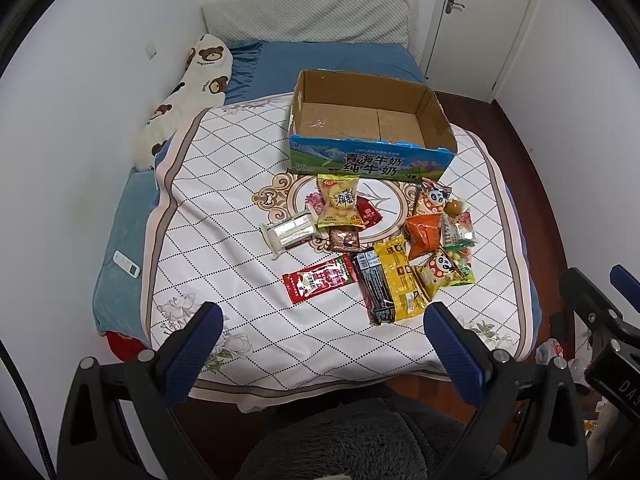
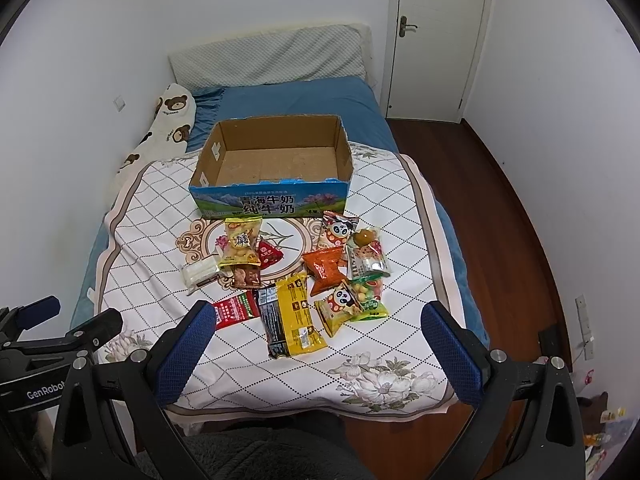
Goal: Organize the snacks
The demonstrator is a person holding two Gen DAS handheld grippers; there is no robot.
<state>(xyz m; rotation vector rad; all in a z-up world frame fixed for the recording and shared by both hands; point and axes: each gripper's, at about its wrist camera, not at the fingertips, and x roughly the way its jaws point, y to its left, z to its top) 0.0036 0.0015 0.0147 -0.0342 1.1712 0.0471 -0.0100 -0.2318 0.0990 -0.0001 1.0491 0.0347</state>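
Observation:
An open empty cardboard milk box (image 1: 362, 120) (image 2: 276, 156) stands on the quilted bed cover (image 1: 224, 208) (image 2: 152, 240). Several snack packets lie in front of it: a yellow bag (image 1: 340, 200) (image 2: 240, 242), an orange bag (image 1: 424, 234) (image 2: 325, 268), a red packet (image 1: 318, 282) (image 2: 234, 308), a yellow-and-black packet (image 1: 396, 276) (image 2: 296, 314), panda packets (image 1: 438, 268) (image 2: 338, 306). My left gripper (image 1: 322, 314) is open and empty, held above the cover's near edge. My right gripper (image 2: 318, 314) is open and empty, held likewise. The right gripper shows at the left view's right edge (image 1: 600, 300).
A bear-print pillow (image 1: 192, 84) (image 2: 168, 120) lies along the left wall. A white remote (image 1: 127, 264) rests on the blue sheet. A grey headboard cushion (image 1: 308, 16) is at the far end. A door (image 2: 436, 40) and wooden floor (image 2: 480, 184) are on the right.

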